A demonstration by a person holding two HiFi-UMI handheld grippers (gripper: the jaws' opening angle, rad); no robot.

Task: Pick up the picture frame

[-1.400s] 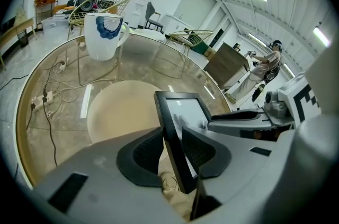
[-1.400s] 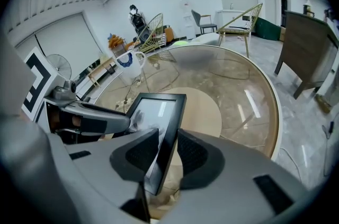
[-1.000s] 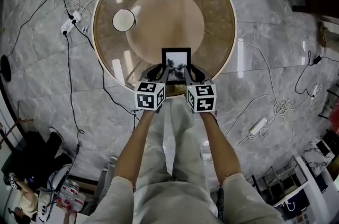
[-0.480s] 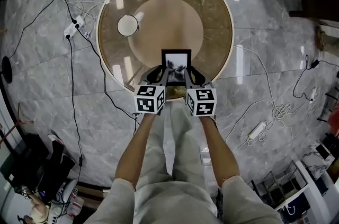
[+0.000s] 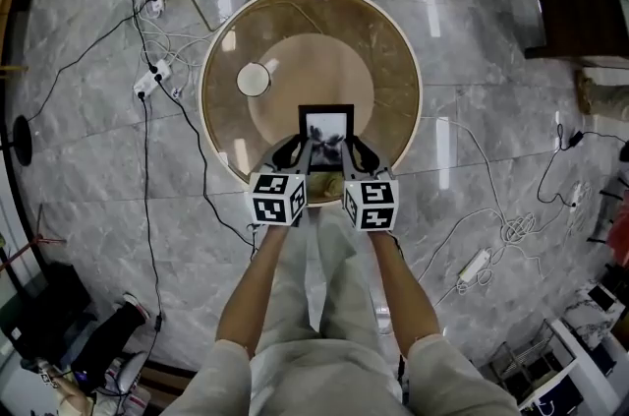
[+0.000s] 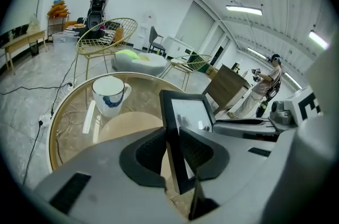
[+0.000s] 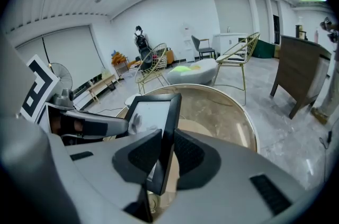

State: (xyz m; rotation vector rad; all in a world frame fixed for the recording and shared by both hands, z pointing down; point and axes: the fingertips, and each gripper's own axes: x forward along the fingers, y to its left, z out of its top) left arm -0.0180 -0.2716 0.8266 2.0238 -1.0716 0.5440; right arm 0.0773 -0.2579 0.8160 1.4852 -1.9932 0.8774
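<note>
Cup (image 5: 254, 79) sits on the left of the round glass table (image 5: 393, 50). Left gripper (image 5: 300, 148): jaws just closing further, clamped on the picture frame's (image 5: 326, 129) left edge. Frame upright over the table's near side. Right gripper (image 5: 354, 148): jaws clamped on its right edge.

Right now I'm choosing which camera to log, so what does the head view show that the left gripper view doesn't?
Only the head view: the operator's forearms and the power strip on the floor. Only the left gripper view: the left gripper's pads, which have just closed further, clamping the picture frame's edge, and a bystander far back. Both: the frame, the white mug and the round glass table.
</note>
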